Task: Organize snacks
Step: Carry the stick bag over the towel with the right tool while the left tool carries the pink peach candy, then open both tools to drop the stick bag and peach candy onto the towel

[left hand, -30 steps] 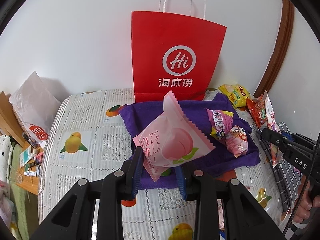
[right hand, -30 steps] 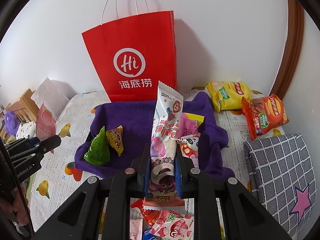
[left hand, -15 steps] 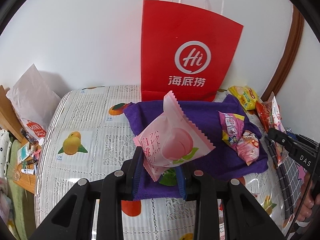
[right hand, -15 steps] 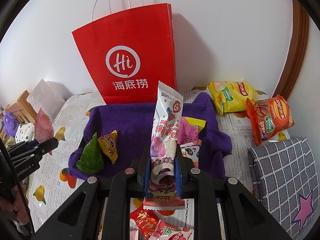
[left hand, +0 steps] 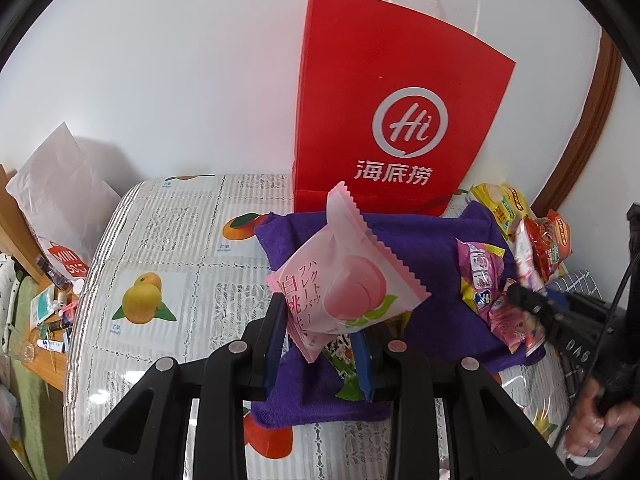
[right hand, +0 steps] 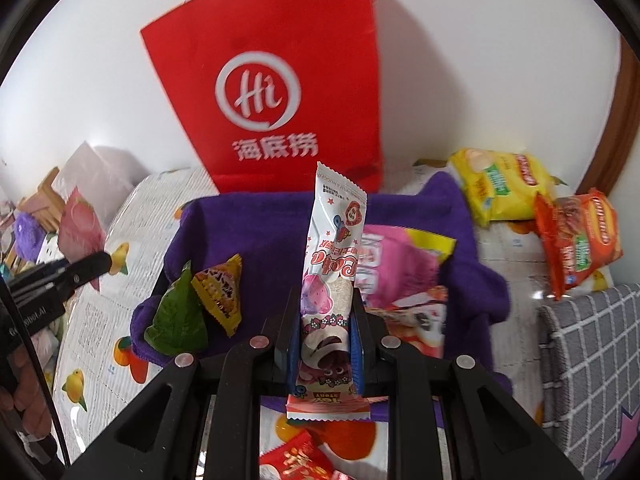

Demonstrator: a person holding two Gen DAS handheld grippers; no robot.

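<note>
My left gripper (left hand: pixel 322 344) is shut on a pink peach-print snack packet (left hand: pixel 344 276), held over the near left part of the purple cloth-lined tray (left hand: pixel 424 240). My right gripper (right hand: pixel 325 328) is shut on a tall white strawberry-print snack stick (right hand: pixel 334 256), upright above the tray's (right hand: pixel 260 224) near edge. In the tray lie a green packet (right hand: pixel 178 312), a yellow-brown packet (right hand: pixel 220 292) and pink packets (right hand: pixel 394 268). The pink packets (left hand: pixel 486 280) also show in the left wrist view, with the right gripper's tip (left hand: pixel 524 300) over them.
A red paper bag (right hand: pixel 272 80) stands against the wall behind the tray. Yellow (right hand: pixel 500 184) and orange (right hand: pixel 580 240) chip bags lie at the right, beside a grey checked cushion (right hand: pixel 592 360). Red packets (right hand: pixel 296 456) lie near me. A white bag (left hand: pixel 60 192) stands at the left.
Both grippers have moved forward and down toward the tray with their snacks still gripped. The red bag and tray loom larger in both views.
</note>
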